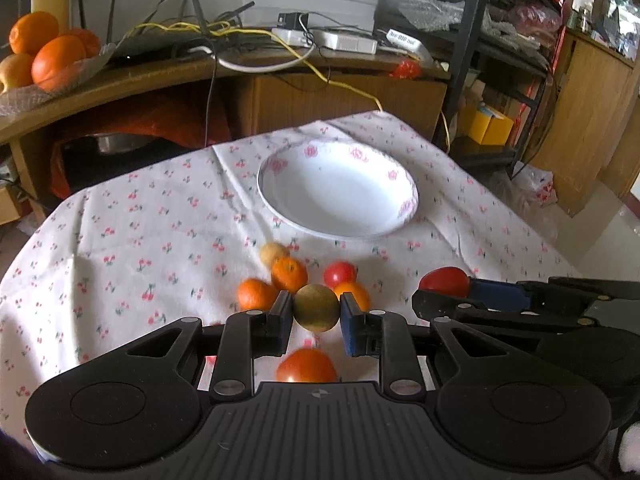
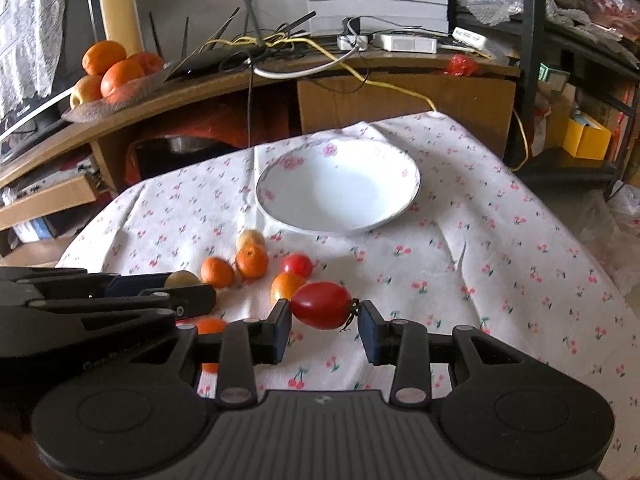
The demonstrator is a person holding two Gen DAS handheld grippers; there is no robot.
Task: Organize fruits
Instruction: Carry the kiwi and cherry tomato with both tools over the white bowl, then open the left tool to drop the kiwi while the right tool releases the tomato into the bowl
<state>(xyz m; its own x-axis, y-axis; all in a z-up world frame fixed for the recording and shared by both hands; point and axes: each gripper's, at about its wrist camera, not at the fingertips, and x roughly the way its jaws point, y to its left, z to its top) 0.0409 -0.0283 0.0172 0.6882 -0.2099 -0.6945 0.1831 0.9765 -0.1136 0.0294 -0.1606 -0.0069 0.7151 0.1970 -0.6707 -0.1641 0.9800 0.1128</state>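
My left tongs (image 1: 316, 310) are clamped on a round, dull green-brown fruit (image 1: 316, 307) above the cherry-print surface (image 1: 120, 240). My right tongs (image 2: 325, 312) pinch a glossy red oval tomato (image 2: 322, 305). Small oranges (image 1: 289, 275) lie loose before the white floral bowl (image 1: 404, 204), which holds nothing.

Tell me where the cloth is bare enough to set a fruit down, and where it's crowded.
Free: the white bowl, empty; the cloth left of it; the cloth right of the red tomato, toward the table edge. Crowded: the small fruits clustered before the bowl, where both grippers sit.
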